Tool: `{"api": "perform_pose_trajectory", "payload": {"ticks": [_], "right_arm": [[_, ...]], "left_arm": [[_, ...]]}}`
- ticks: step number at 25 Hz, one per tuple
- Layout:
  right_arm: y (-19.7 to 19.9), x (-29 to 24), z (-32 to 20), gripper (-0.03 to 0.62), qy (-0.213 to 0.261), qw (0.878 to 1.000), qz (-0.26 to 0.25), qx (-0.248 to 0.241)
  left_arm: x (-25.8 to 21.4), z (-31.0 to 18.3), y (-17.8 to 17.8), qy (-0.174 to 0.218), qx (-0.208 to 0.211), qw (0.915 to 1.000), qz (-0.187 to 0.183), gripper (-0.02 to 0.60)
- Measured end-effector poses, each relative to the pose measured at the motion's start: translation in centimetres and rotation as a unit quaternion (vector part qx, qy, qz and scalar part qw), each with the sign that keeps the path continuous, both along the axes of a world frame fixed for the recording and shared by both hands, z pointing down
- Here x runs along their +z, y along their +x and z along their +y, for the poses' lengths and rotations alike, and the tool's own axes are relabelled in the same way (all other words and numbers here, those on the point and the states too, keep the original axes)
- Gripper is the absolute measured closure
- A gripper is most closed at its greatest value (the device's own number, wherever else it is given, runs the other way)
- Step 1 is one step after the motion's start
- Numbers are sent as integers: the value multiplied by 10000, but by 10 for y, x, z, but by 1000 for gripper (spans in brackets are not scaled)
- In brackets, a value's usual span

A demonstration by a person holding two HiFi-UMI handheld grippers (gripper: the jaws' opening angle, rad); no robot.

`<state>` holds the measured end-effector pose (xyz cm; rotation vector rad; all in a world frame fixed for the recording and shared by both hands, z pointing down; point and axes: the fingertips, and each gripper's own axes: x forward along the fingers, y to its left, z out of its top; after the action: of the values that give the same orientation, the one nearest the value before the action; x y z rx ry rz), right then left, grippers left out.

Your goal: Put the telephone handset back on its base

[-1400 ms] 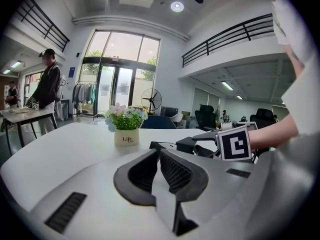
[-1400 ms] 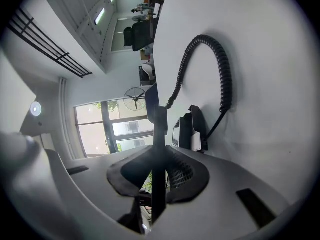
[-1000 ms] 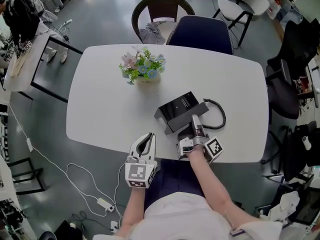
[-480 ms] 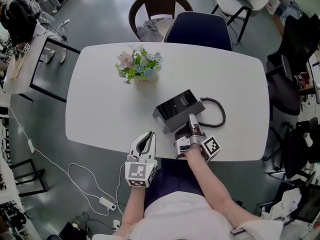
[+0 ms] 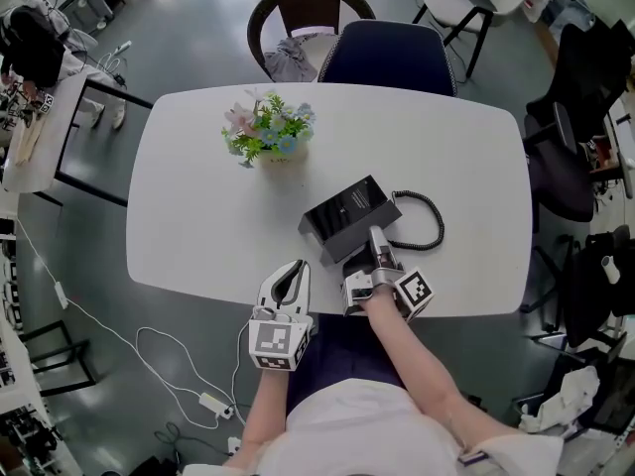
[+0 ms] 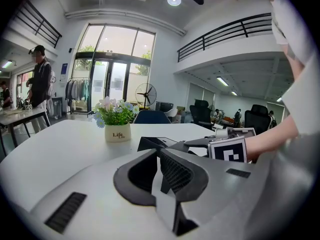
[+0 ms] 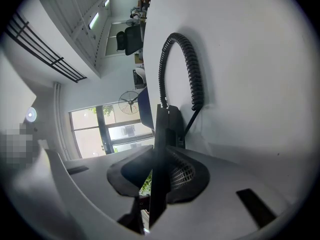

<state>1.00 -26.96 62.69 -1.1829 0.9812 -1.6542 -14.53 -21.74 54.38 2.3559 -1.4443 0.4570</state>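
We note a white table [image 5: 198, 216] with rounded corners filling the middle of the head view. A navy chair [image 5: 387, 56] and a dark round-backed chair [image 5: 298, 13] stand at its far side.

On the table, right of centre, lies the black telephone base [image 5: 347, 216], set askew. A small flower pot [image 5: 268, 135] sits well apart from it, toward the far left. The left gripper view shows the same pot, white and lettered.

The left gripper [image 5: 296, 271] hangs over the near table edge, left of the base. In the left gripper view its jaws stand together with nothing between them.

The right gripper [image 5: 377, 251] lies just to the right of it and reaches toward the near right edge of the base, its marker cube [image 5: 415, 294] by the hand. In the right gripper view we read its jaws clamped on the telephone handset [image 7: 167, 126], seen edge-on as a dark slab between the pads.

The handset is therefore off its base, in the right gripper, just beside the base's near right edge. We cannot tell whether it touches the base.

The coiled cord [image 5: 429, 221] loops across the table to the right of the base. In the right gripper view it arches up from the handset's far end.
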Motion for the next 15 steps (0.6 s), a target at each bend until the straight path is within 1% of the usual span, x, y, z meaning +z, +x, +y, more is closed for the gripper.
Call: {"api": "perform_pose_trajectory", "payload": {"ticks": [8,12,15], "right_arm": [[1,0,-1,503,44,10000,-4,-50],[2,0,-1,503,33,9999,-120,-53],[3,-3,-3,503,70,9999,-66,-112]], "left_arm": [[1,4,0,-7,-14,10000,22,548],[0,5,-2,1,-64,10000,15,548],[-1,7,-2,5,-71,10000,9,548]]}}
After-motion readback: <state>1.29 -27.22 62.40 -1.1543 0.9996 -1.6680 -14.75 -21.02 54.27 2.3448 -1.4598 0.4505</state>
